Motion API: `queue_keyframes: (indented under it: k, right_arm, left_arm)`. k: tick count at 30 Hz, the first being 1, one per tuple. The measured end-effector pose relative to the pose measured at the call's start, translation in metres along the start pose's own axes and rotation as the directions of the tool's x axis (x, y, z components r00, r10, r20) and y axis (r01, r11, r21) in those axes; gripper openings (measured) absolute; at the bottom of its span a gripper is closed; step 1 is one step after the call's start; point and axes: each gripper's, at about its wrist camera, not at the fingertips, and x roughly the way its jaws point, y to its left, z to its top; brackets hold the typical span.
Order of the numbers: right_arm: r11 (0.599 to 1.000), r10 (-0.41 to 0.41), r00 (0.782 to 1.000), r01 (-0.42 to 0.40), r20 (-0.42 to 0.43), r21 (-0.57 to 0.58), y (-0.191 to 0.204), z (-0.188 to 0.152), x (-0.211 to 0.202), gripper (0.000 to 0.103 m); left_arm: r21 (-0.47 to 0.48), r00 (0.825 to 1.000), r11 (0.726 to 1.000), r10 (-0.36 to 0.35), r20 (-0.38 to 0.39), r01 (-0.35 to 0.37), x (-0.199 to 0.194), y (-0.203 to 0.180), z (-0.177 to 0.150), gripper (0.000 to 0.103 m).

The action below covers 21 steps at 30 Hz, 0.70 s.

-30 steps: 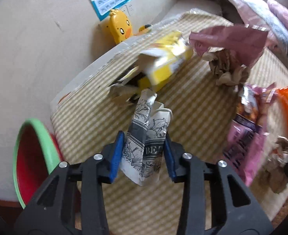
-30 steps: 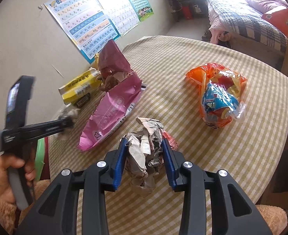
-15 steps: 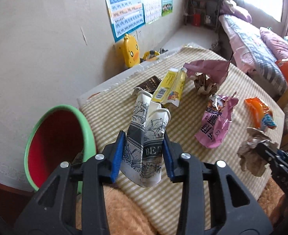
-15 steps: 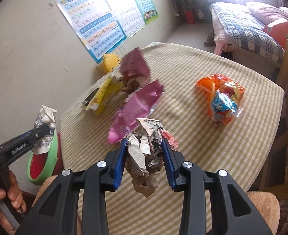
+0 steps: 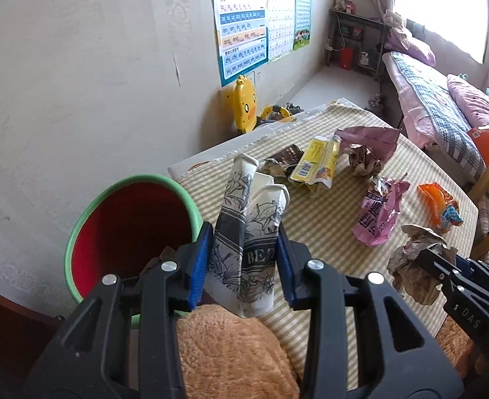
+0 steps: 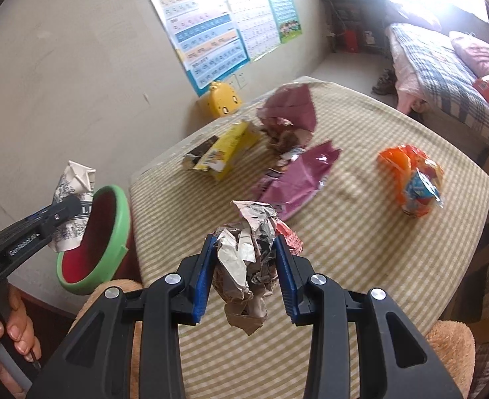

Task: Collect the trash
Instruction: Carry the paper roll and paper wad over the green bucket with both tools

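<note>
Home bedroom: bed (image 5: 444, 106), wall charts (image 6: 211, 26)

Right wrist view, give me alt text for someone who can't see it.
The right gripper clamps a crumpled paper wad above a striped tablecloth strewn with wrappers. At left, the left gripper holds a crushed printed paper cup by a red bin with a green rim.

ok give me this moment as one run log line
left gripper: shut on paper cup | right gripper: shut on paper wad | bin: beside table | wrappers left on table
</note>
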Motion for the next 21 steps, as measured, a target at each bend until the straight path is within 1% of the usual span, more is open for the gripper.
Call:
queue_keyframes:
  k: [2, 5, 8, 15, 21]
  right_arm:
    - [1.000, 0.001, 1.000, -0.001, 0.000, -0.016, 0.007, 0.002, 0.000, 0.034]
    - [1.000, 0.010, 1.000, -0.010, -0.004, -0.028, 0.016, 0.004, 0.002, 0.034]
    - [0.999, 0.020, 1.000, -0.019, 0.000, -0.039, 0.024, 0.009, 0.000, 0.034]
    - [0.996, 0.060, 0.998, -0.059, 0.009, -0.063, 0.044, 0.022, -0.002, 0.034]
    - [0.991, 0.098, 0.995, -0.098, -0.005, -0.092, 0.067, 0.029, 0.005, 0.035]
  left_arm:
    - [-0.008, 1.000, 1.000, 0.009, 0.008, -0.009, -0.001, 0.006, 0.000, 0.035]
    - [-0.008, 0.998, 0.998, 0.057, 0.032, -0.056, -0.004, 0.015, 0.001, 0.035]
    - [-0.013, 0.995, 0.996, 0.087, 0.047, -0.086, -0.007, 0.024, 0.002, 0.035]
    - [-0.062, 0.994, 0.993, 0.105, 0.042, -0.102, -0.008, 0.049, 0.003, 0.035]
    - [-0.092, 0.993, 0.990, 0.115, 0.033, -0.112, -0.007, 0.065, 0.001, 0.035]
